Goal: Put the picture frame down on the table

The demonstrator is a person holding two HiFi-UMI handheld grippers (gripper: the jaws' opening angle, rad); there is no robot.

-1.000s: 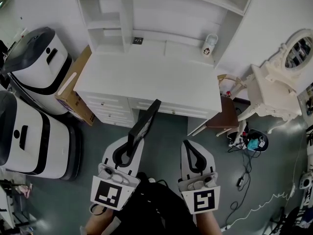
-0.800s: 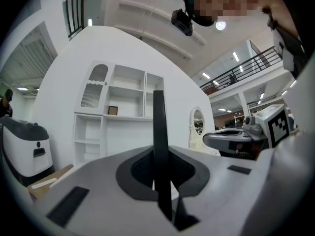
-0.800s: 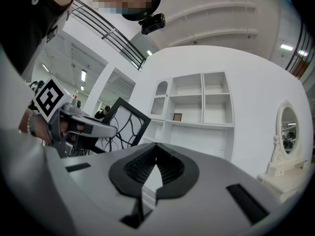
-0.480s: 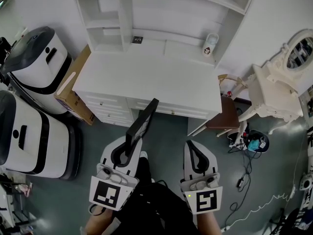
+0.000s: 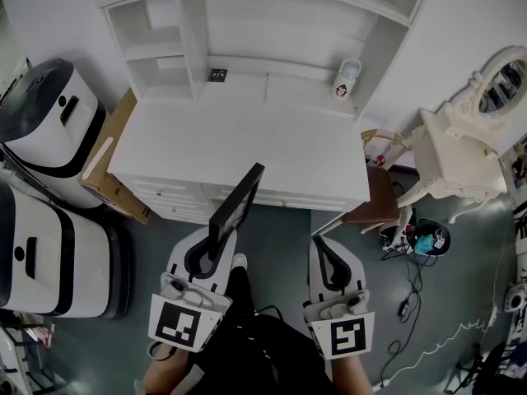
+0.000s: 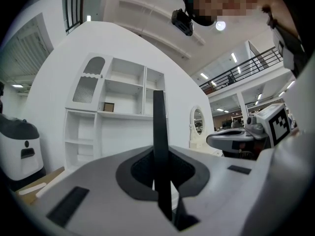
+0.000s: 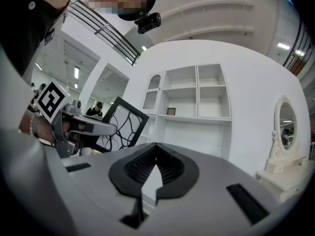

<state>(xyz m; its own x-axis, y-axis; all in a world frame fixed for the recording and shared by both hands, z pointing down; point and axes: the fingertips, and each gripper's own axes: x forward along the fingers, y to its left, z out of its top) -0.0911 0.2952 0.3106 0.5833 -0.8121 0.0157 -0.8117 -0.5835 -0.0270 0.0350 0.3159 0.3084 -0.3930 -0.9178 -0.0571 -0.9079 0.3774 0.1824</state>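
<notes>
Moved: both grippers have come nearer to the worktop (image 5: 247, 134). In the head view the top corner of the picture frame (image 5: 237, 206) now lies over the front strip of the white top. Before, it stood in front of the drawers only.
Left gripper (image 5: 212, 253): its fingers are pressed on the lower edge of the picture frame. The left gripper view shows the frame edge-on and upright between them.
Right gripper (image 5: 325, 257): its fingers are closed together, with nothing between them.
Frame place: in the air at the lower centre of the head view, leaning toward the upper right. It is just in front of the worktop and does not rest on it yet.
Step in hand: I judge it is the carry forward, with the lowering to follow.
To do it well: keep the grip firm. Lift the lower edge clear of the front edge of the worktop and go to the bare middle. Open the fingers only when the frame rests.
Edges: the front edge is just ahead of the frame, and the shelf wall stands at the back.
Things to avoid: a small bottle (image 5: 348, 77) at the upper right of the worktop, and a small dark object (image 5: 216, 75) at the back.
Open room: the middle of the worktop is wide and bare. A chair (image 5: 375, 194) is close at the right corner, and a cardboard box (image 5: 105, 167) leans at the left side.
</notes>
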